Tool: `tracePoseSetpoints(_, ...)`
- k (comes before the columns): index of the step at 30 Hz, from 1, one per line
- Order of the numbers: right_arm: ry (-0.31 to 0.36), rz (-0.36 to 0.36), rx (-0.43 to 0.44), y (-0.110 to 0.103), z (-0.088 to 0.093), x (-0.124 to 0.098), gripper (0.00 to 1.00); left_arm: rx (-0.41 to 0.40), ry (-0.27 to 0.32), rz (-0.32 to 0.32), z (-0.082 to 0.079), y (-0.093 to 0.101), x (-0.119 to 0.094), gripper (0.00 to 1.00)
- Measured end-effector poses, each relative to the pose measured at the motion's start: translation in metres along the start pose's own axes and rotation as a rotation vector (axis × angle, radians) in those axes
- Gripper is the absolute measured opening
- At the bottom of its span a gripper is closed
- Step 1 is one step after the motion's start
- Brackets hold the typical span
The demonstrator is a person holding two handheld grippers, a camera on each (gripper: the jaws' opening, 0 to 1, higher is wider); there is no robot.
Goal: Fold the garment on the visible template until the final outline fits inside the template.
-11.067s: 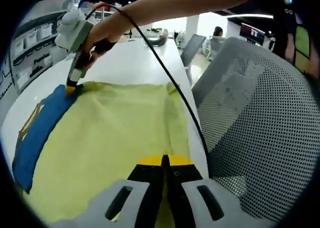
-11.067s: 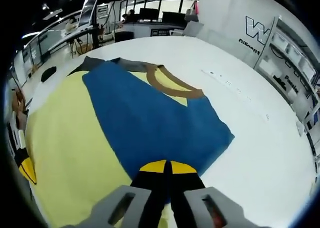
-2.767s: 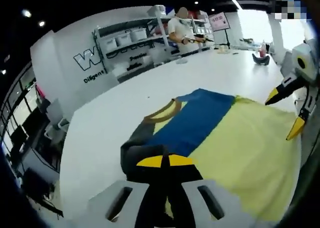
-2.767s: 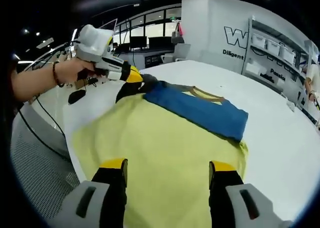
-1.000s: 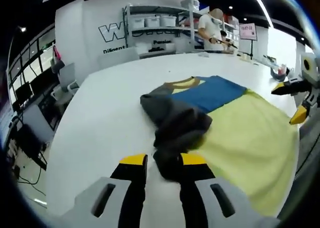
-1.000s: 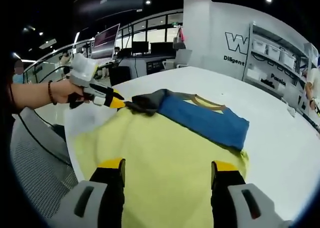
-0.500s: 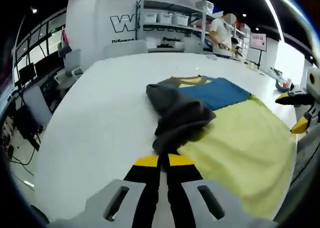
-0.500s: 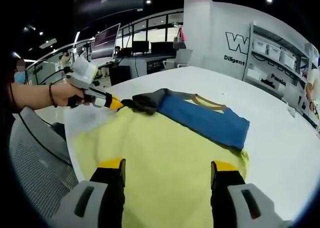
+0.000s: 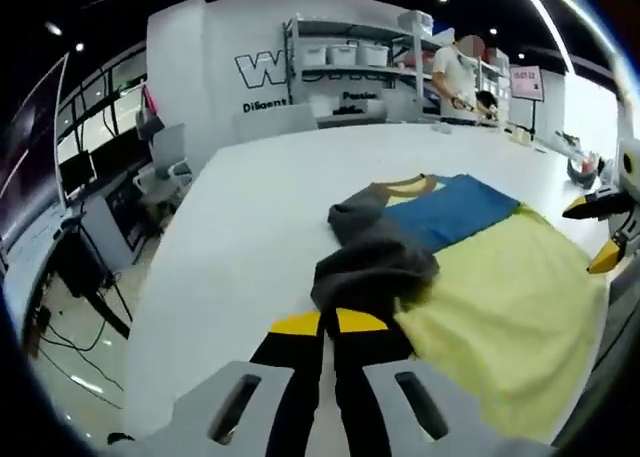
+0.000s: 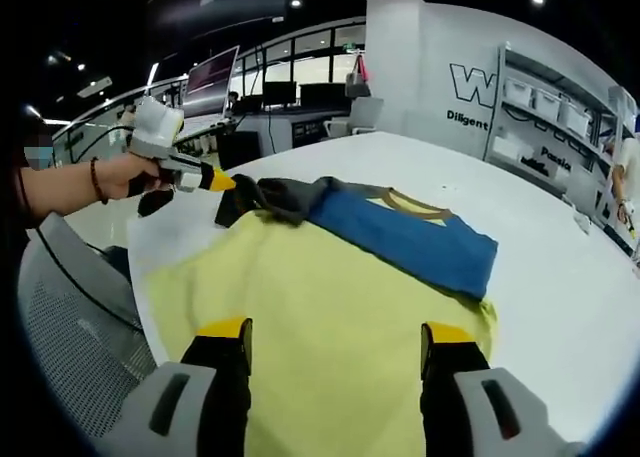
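Sleeve [image 9: 375, 272] dragged outward by left claw [image 9: 322, 323]

I see soft matt cloth in the garment [image 10: 340, 307], its grey sleeve [image 9: 375, 262] crumpled. The white table [image 9: 250, 227] looks smooth with a slight sheen. My left hand-held gripper [image 9: 322, 324] has matt black jaws, yellow-tipped.

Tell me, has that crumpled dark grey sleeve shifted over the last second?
Yes. In the right gripper view the shut left gripper has drawn the dark grey sleeve outward, away from the blue panel, towards the table edge.
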State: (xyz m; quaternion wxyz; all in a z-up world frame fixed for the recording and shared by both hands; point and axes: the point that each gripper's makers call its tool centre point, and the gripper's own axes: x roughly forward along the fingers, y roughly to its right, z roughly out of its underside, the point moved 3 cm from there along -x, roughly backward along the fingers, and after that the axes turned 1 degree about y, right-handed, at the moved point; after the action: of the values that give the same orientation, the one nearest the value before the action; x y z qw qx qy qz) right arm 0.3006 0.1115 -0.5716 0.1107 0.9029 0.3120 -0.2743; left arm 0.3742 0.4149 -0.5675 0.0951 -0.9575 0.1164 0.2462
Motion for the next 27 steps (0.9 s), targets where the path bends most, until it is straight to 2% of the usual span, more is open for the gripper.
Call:
tracePoseSetpoints(3,0.0,0.0,-0.002,0.0,0.0,0.0,0.66,0.067,0.025,-0.061,-0.011,-0.013,-0.01,0.0)
tracePoseSetpoints(5,0.0,-0.001,-0.003,0.0,-0.001,0.0,0.66,0.118,0.017,-0.109,-0.015,-0.022,-0.017,0.0)
tracePoseSetpoints(7,-0.001,-0.001,-0.004,-0.001,0.0,0.0,0.66,0.148,0.022,-0.12,-0.018,-0.025,-0.021,0.0)
tracePoseSetpoints(10,0.0,-0.001,-0.005,-0.001,-0.001,0.0,0.66,0.206,0.013,-0.086,-0.017,-0.022,-0.022,0.0)
tracePoseSetpoints(11,0.001,-0.001,-0.005,-0.001,-0.001,0.0,0.66,0.224,0.01,-0.093,-0.016,-0.022,-0.024,0.0)
tracePoseSetpoints(15,0.0,0.002,-0.005,0.0,-0.001,0.0,0.66,0.209,0.005,-0.129,-0.011,-0.031,-0.031,0.0)
tracePoseSetpoints(19,0.0,0.003,-0.003,0.0,-0.001,0.0,0.66,0.191,-0.015,-0.169,-0.004,-0.051,-0.03,0.0)
tracePoseSetpoints(24,0.003,0.005,-0.015,-0.001,-0.001,0.0,0.68,0.186,-0.014,-0.222,-0.009,-0.075,-0.025,0.0)
tracePoseSetpoints(26,0.004,0.009,-0.015,0.0,-0.002,0.0,0.72,0.186,-0.013,-0.226,-0.01,-0.076,-0.024,0.0)
tracePoseSetpoints(27,0.009,0.019,-0.017,0.002,-0.002,-0.001,0.72,0.193,-0.006,-0.25,-0.017,-0.086,-0.02,0.0)
